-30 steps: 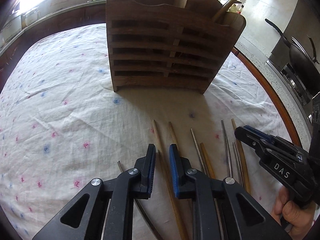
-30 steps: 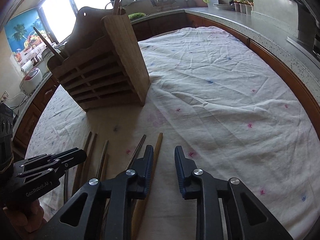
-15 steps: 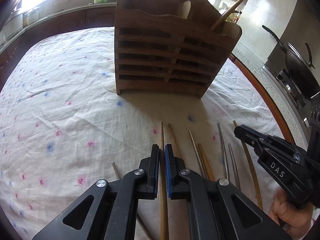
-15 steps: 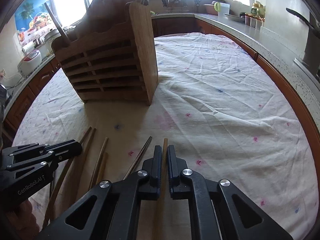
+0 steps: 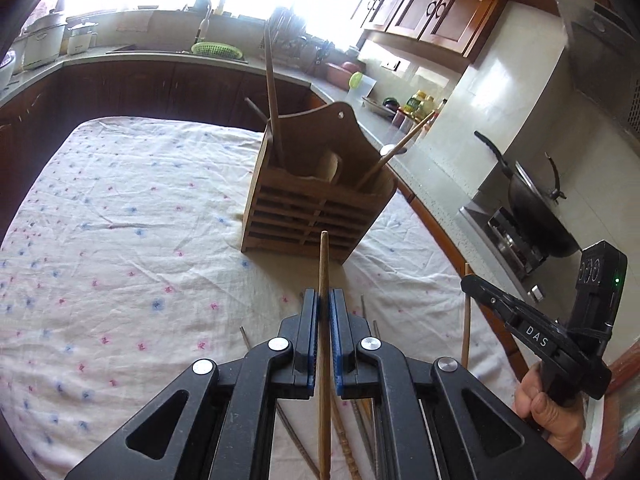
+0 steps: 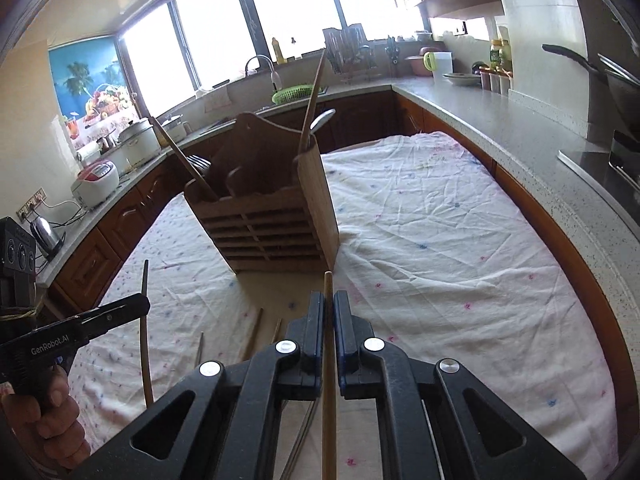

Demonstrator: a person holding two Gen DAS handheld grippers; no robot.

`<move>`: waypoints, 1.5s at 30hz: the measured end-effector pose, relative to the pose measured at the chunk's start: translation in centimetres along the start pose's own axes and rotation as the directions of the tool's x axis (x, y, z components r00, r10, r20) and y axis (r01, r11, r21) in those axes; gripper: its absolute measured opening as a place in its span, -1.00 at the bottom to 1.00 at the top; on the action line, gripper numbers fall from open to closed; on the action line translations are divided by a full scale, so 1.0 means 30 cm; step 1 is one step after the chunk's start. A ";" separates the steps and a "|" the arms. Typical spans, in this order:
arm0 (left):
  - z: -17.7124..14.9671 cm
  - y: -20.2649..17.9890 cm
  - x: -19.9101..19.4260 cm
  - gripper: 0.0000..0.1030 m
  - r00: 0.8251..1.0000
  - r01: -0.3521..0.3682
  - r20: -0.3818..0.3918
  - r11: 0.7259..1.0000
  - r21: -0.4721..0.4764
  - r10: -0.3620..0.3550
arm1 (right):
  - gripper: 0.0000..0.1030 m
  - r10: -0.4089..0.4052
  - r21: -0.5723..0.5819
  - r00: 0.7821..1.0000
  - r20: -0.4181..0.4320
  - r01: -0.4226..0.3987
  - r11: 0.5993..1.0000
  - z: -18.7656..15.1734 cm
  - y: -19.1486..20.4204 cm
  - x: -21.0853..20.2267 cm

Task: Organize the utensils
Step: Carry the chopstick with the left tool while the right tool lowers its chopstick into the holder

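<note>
My left gripper [image 5: 324, 296] is shut on a wooden chopstick [image 5: 323, 256], held off the cloth with its tip toward the slatted wooden utensil holder [image 5: 312, 216]. My right gripper [image 6: 328, 298] is shut on a second wooden chopstick [image 6: 328, 284], also lifted and aimed at the holder [image 6: 272, 224]. Each gripper shows in the other's view: the right gripper [image 5: 466, 280] with its chopstick [image 5: 465, 320], the left gripper [image 6: 144, 304] with its chopstick [image 6: 145, 336]. The holder has a few utensils standing in it. Several loose chopsticks [image 6: 256, 332] lie on the cloth below.
The flowered tablecloth [image 5: 120, 240] covers a table with a wooden rim [image 6: 560, 240]. A wok [image 5: 536, 208] sits on the stove to the right. Countertops with rice cookers [image 6: 136, 140], a kettle [image 6: 46, 232] and a green basket [image 5: 216, 50] ring the table.
Both grippers closed on a chopstick each and rose off the cloth, lifting the chopsticks. The holder now looks farther off and lower in both views.
</note>
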State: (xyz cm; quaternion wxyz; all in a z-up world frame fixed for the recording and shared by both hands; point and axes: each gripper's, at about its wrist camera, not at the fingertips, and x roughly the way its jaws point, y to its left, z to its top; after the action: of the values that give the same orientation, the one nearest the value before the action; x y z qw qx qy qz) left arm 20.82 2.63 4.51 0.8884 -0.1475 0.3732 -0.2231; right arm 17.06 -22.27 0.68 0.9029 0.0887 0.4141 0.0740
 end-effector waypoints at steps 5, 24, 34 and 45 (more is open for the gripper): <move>0.013 -0.004 -0.153 -0.92 0.997 0.025 0.079 1.000 0.008 -0.026 | -0.91 0.027 0.001 0.997 0.075 -0.027 1.000 0.044 0.016 -0.109; 0.057 -0.006 -0.261 -0.92 0.981 0.025 0.192 0.999 0.027 -0.029 | -0.91 0.053 0.007 0.965 0.256 -0.057 0.998 0.191 0.043 -0.249; 0.126 -0.002 -0.253 -0.92 0.970 0.001 0.242 0.999 0.034 -0.009 | -0.91 0.059 0.008 0.957 0.284 -0.064 0.998 0.236 0.044 -0.248; 0.340 -0.029 -0.228 -0.92 0.915 -0.048 0.402 0.998 0.046 0.026 | -0.91 0.064 0.031 0.911 0.407 -0.084 0.996 0.490 0.057 -0.220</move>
State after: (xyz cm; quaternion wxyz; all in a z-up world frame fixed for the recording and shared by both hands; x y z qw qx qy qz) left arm 23.77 6.33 15.87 0.9537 -0.1586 0.1798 -0.1814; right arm 23.86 -23.41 15.33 0.9632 0.1392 0.2159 0.0785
